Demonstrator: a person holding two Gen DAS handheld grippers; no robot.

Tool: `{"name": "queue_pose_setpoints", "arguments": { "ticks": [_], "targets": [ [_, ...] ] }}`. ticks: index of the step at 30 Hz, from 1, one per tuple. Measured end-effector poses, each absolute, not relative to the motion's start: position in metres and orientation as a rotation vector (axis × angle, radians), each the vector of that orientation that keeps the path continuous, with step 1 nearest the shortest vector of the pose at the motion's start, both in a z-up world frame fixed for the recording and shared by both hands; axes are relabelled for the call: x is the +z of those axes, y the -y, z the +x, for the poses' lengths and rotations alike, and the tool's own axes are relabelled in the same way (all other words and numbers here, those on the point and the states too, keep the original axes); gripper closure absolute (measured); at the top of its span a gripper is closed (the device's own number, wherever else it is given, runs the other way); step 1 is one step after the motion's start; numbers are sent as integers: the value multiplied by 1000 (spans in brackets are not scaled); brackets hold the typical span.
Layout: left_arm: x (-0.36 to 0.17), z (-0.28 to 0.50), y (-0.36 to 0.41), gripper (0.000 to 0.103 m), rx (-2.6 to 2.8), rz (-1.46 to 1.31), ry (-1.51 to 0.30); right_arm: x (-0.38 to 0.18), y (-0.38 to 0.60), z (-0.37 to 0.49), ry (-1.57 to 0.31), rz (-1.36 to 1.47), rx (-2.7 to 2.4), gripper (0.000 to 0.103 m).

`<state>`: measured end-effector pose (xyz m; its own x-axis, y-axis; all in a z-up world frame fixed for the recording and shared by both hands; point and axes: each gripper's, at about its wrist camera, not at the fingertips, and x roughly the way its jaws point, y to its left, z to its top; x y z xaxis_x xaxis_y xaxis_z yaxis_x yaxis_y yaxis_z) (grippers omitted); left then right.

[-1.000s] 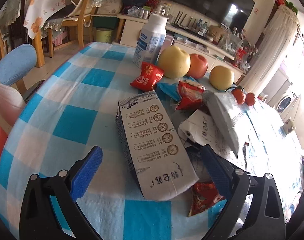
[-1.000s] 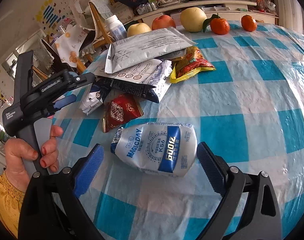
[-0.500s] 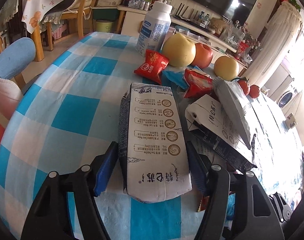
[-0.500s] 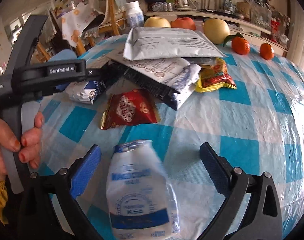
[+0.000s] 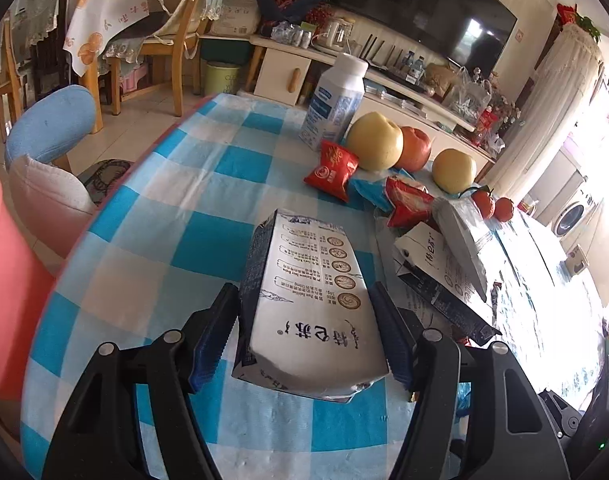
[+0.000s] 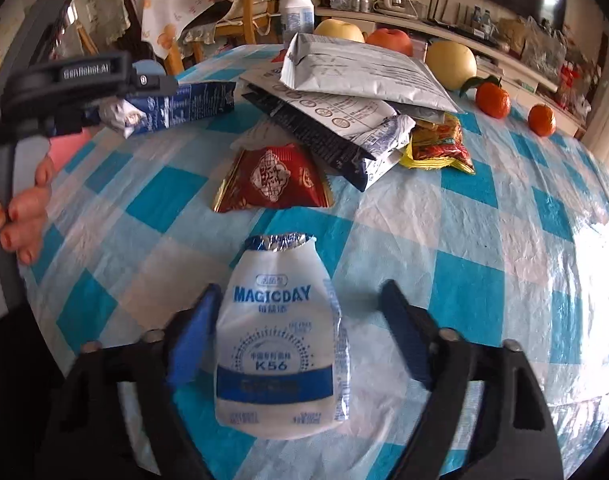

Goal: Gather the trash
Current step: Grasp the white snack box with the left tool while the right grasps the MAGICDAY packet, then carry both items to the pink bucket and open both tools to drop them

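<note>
My left gripper (image 5: 304, 332) is shut on a flattened white and dark blue milk carton (image 5: 308, 300) and holds it above the checked tablecloth (image 5: 164, 216); the same carton shows in the right wrist view (image 6: 176, 104). My right gripper (image 6: 300, 336) stands around a white and blue MAGICDAY pouch (image 6: 280, 344) on the cloth. Its left pad touches the pouch; a gap shows on the right side. A red snack wrapper (image 6: 272, 180) lies just beyond the pouch.
A pile of wrappers, another flattened carton (image 6: 328, 120) and a grey mailer (image 6: 360, 72) lies mid-table. Fruit (image 5: 376, 144), two tangerines (image 6: 492, 100) and a white bottle (image 5: 336, 104) stand at the far edge. A pink bin (image 5: 4, 288) is left of the table.
My left gripper closed on the milk carton and lifted it. My right gripper turned to face the pouch end-on, moved over it and narrowed around it.
</note>
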<state>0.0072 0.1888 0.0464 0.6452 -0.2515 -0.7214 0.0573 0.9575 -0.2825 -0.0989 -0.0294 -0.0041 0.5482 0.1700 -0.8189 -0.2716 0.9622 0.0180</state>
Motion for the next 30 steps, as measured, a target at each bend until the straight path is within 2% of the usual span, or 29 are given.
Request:
{"name": "queue_pose_setpoints", "arguments": {
  "ticks": [3,11,20,30],
  "targets": [
    [52,3,-193,36,-177,-228,-832,-3,29,-102,-945,-120,273,43],
    [59,-4,-203,36,-215,-236,-809,3,27,-105,-916,-140,228,44],
    [57,-9,-218,36,-251,-300,-826,25,19,-108,-879,-72,232,44],
    [80,-22,-252,36,-225,-359,-753,44,-18,-99,-884,60,324,44]
  ]
}}
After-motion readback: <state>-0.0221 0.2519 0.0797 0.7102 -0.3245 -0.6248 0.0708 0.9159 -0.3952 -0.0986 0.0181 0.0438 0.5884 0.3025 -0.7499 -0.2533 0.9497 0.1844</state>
